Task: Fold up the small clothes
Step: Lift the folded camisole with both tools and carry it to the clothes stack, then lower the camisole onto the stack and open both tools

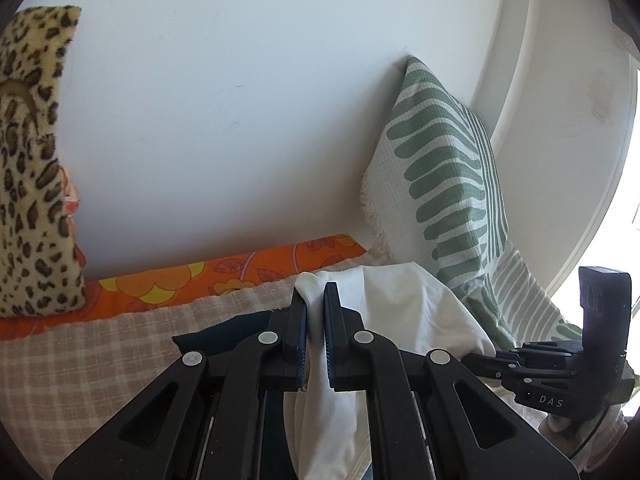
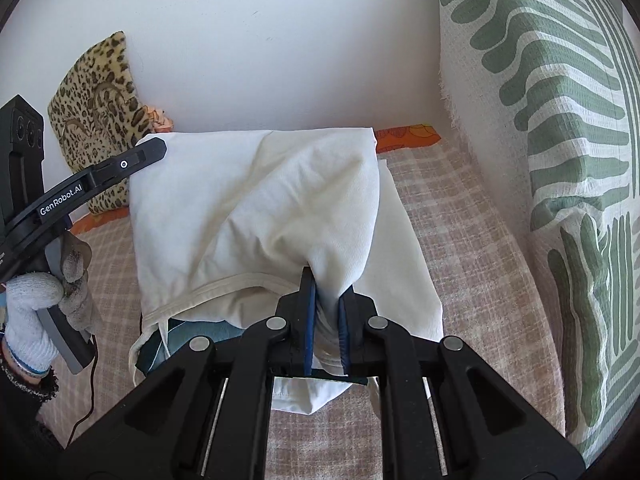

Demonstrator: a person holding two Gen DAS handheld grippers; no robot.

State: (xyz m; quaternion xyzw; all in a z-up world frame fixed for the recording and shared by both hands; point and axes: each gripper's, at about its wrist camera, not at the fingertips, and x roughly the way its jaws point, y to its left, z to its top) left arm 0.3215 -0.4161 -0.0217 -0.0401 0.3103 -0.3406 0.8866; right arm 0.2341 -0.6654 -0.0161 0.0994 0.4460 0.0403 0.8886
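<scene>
Garment (image 2: 256, 208), white, held up over a beige checked bed cover (image 2: 460, 240), each gripper clamped on a bunched edge of it: the left gripper (image 1: 316, 300) pinches a fold between its blue pads, and the right gripper (image 2: 326, 292) grips another gathered fold nearer the green leaf-print cushion (image 2: 560, 120). A dark teal cloth (image 2: 192, 336) lies under the garment's hem on the bed cover, while a leopard-print cushion (image 2: 100, 100) leans on the white wall (image 1: 240, 100) above an orange floral sheet (image 1: 224, 272). A gloved hand (image 2: 36, 308) carries the left gripper; no container appears.
</scene>
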